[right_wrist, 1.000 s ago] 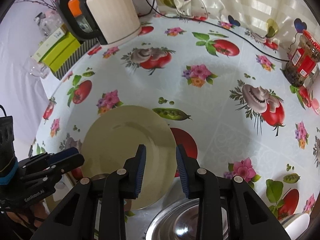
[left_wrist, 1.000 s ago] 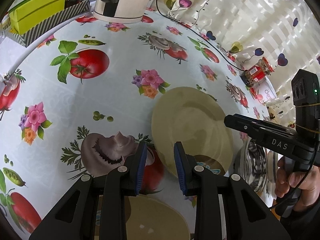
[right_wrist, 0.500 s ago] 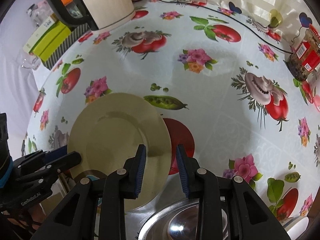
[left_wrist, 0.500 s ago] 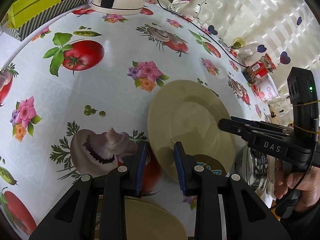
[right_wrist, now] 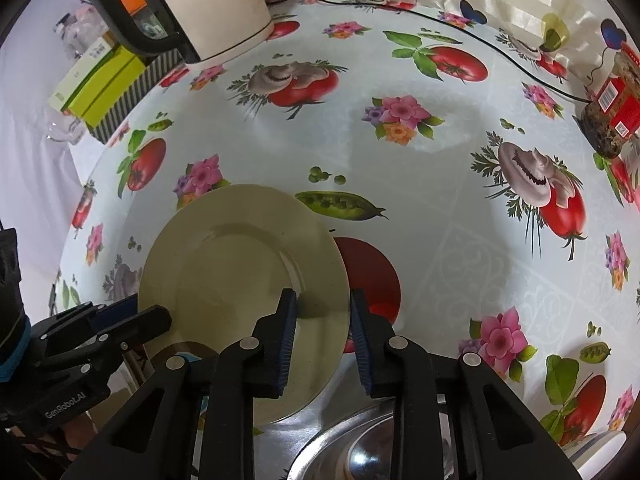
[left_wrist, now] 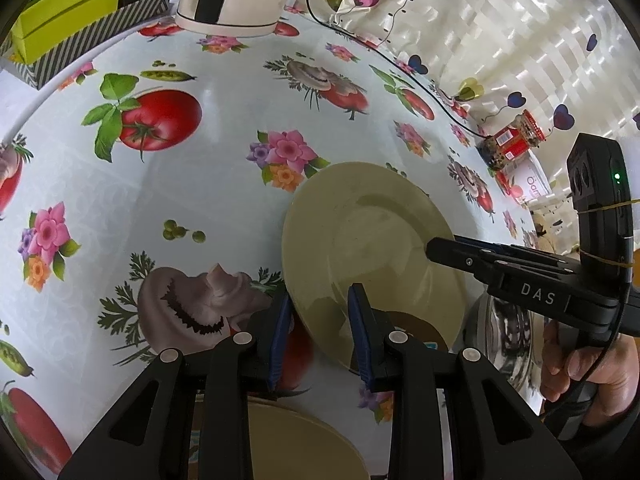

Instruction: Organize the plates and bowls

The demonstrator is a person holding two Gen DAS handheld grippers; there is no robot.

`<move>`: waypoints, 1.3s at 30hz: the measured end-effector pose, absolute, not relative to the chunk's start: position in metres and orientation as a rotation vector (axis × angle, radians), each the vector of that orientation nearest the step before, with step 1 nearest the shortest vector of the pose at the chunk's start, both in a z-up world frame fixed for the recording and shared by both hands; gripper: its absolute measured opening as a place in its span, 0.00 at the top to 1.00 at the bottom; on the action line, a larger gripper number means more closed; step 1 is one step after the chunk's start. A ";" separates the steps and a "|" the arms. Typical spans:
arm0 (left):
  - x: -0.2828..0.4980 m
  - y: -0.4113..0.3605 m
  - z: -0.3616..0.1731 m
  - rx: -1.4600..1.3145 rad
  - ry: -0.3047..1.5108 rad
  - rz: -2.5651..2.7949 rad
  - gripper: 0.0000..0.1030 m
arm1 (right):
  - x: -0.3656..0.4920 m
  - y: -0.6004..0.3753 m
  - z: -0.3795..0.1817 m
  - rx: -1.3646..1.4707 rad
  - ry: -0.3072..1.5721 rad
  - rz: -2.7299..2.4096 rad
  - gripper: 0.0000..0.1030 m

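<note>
Little of the sorting looks done, as a judgement from how things lie; the dishes are spread along the near edge of the white vegetable-print oilcloth table (left_wrist: pixel 224 208) rather than stacked.

Left wrist view, left to right: the left gripper (left_wrist: pixel 316 320) stands part open, its blue-padded fingers (left_wrist: pixel 280 320) straddling the near-left rim of the round pale-cream ceramic plate (left_wrist: pixel 360 240), holding nothing that I can see; whether the pads touch the rim I cannot tell; below it, at the near edge, lies a second cream plate (left_wrist: pixel 296 440), which the other view does not show; on the right a shiny steel bowl (left_wrist: pixel 504 328) sits just beside the first plate, behind the right gripper (left_wrist: pixel 434 245), whose tip reaches over the plate's right rim.

Right wrist view, left to right: the left gripper (right_wrist: pixel 160 318) comes in at the plate's (right_wrist: pixel 240 264) near-left edge; the right gripper (right_wrist: pixel 322 316) is part open with the plate's right rim between its fingers, not clamped as far as I can see; the steel bowl (right_wrist: pixel 360 452) lies near, under the plate's edge; only here a blue-and-white dish rim (right_wrist: pixel 600 444) shows at far right.

Still left: gathering the plates into one pile and the bowls into another.
</note>
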State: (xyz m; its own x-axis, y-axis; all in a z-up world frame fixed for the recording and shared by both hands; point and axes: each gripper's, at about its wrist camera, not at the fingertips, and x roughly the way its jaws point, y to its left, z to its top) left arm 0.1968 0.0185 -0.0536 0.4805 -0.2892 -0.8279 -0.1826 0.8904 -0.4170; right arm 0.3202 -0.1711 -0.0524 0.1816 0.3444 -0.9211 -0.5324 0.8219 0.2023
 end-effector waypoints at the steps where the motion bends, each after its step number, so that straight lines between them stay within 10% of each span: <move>1: 0.196 0.019 -0.052 -0.491 1.075 -0.068 0.72 | 0.320 -0.171 -0.051 -0.174 1.240 0.624 0.75; 39: 0.142 0.036 -0.013 -0.436 1.011 -0.013 0.72 | 0.264 -0.155 -0.013 -0.153 1.170 0.674 0.75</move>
State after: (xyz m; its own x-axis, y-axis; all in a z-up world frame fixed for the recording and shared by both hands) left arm 0.1420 0.0360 -0.0133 0.5385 -0.2094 -0.8162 -0.1888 0.9140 -0.3590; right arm 0.2640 -0.1549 -0.0134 0.2200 0.4086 -0.8858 -0.5617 0.7955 0.2275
